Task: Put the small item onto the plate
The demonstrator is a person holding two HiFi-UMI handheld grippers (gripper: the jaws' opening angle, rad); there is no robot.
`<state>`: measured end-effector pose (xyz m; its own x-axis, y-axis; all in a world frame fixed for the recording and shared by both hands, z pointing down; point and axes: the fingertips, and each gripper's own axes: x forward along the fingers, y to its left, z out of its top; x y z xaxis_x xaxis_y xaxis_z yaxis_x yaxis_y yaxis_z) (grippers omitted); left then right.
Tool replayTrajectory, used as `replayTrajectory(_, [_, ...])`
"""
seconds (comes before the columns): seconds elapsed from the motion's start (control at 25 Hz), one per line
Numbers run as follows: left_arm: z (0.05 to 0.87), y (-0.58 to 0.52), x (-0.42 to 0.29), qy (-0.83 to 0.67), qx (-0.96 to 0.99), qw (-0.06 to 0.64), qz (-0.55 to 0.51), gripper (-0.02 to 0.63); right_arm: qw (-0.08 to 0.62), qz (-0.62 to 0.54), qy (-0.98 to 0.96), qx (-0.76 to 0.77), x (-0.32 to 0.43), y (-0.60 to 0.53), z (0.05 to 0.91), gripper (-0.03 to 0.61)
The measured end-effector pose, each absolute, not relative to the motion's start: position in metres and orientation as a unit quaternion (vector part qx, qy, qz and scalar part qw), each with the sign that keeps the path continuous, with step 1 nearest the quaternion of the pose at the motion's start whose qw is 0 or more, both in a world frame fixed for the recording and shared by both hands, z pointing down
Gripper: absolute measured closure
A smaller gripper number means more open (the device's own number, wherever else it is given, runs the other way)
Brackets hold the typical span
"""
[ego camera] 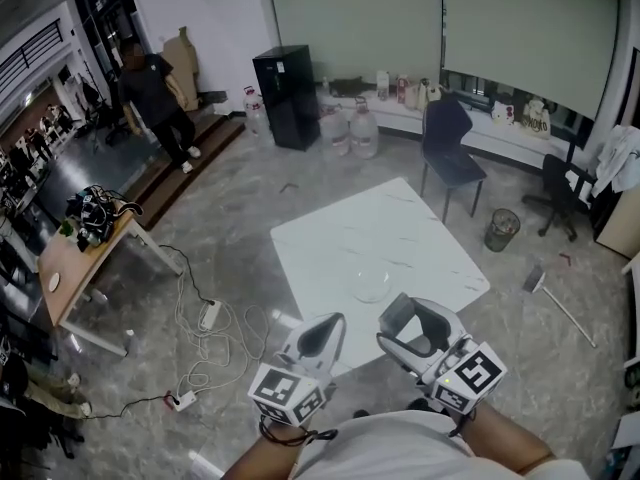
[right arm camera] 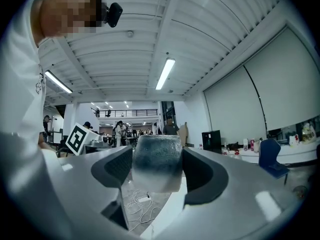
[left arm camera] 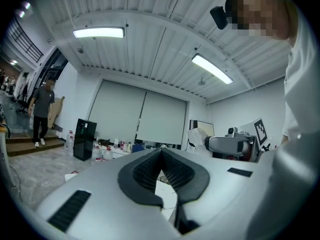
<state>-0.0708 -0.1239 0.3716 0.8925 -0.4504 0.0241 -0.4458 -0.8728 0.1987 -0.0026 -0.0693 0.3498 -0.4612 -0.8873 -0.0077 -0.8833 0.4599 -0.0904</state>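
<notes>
A clear glass plate [ego camera: 371,285] lies on the white square table [ego camera: 330,238], near its front edge. My right gripper [ego camera: 420,318] hangs just right of and nearer than the plate, above the table's front corner; it is shut on the small item [right arm camera: 156,162], a stubby translucent grey cylinder held between its dark pads [right arm camera: 116,168]. In the head view the item is hidden by the jaws. My left gripper [ego camera: 322,334] is over the table's front edge, left of the plate, shut with nothing in it; its pads [left arm camera: 145,171] meet at the tips.
A blue chair [ego camera: 450,148] and a bin [ego camera: 501,229] stand beyond the table. Water jugs [ego camera: 362,133] and a black cabinet [ego camera: 285,96] are by the far wall. Cables and a power strip [ego camera: 209,315] lie on the floor left, beside a wooden desk [ego camera: 80,258]. A person [ego camera: 155,98] walks far left.
</notes>
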Motion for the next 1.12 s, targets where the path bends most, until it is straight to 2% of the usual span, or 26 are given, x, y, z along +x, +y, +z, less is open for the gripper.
replayTrajectory(0.56, [0.386, -0.179, -0.058, -0.247, 0.962, 0.112, -0.006, 0.609, 0.02, -0.048, 0.864, -0.502, 0.019, -0.138, 0.363, 0.273])
replayTrajectory(1.12, [0.398, -0.292, 0.018, -0.284, 0.951, 0.124, -0.009, 0.609, 0.001, -0.067, 0.888, -0.454, 0.09, -0.258, 0.381, 0.273])
